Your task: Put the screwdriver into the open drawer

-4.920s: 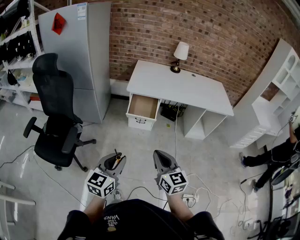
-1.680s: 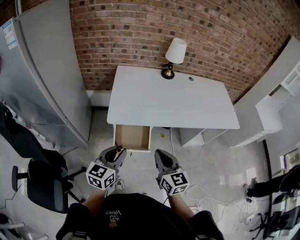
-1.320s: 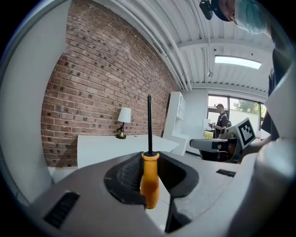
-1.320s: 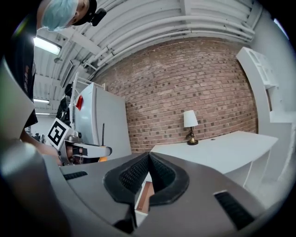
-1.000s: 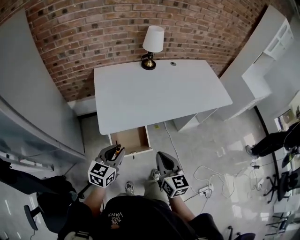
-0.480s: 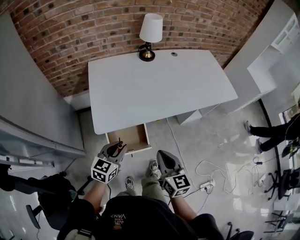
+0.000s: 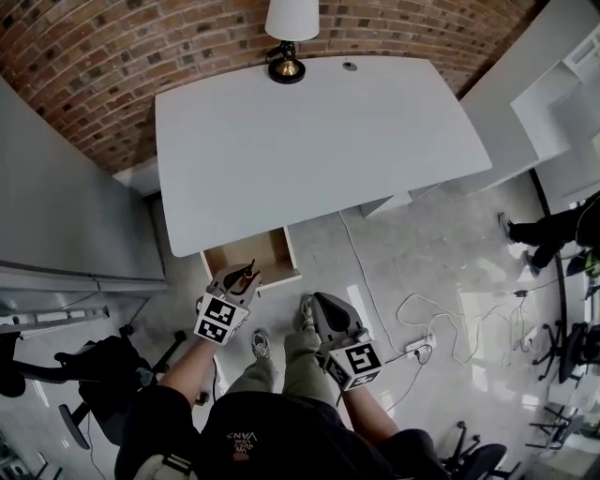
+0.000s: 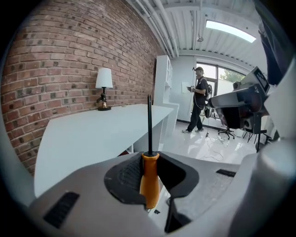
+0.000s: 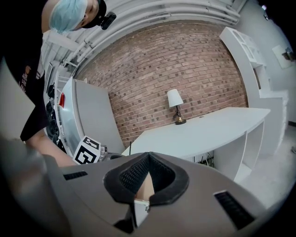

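Observation:
An open, empty wooden drawer (image 7: 249, 255) sticks out from under the front left of the white desk (image 7: 319, 141). My left gripper (image 7: 240, 275) hovers just over the drawer's front edge, shut on the screwdriver (image 7: 247, 276). In the left gripper view the orange handle (image 8: 149, 179) is pinched between the pads and the black shaft (image 8: 149, 125) stands straight up. My right gripper (image 7: 316, 306) hangs lower right of the drawer, above the floor, shut with nothing in it. Its pads (image 9: 159, 173) meet at the tips.
A lamp (image 7: 286, 28) stands at the desk's back edge. A grey cabinet (image 7: 56, 206) flanks the desk's left, white shelves (image 7: 553, 75) its right. An office chair (image 7: 94, 375) is lower left. Cables and a power strip (image 7: 417, 342) lie on the floor. Another person (image 8: 199, 99) stands far off.
The person has walked up to the desk. My left gripper carried the screwdriver forward to the drawer's front edge. The right gripper stayed shut at its side.

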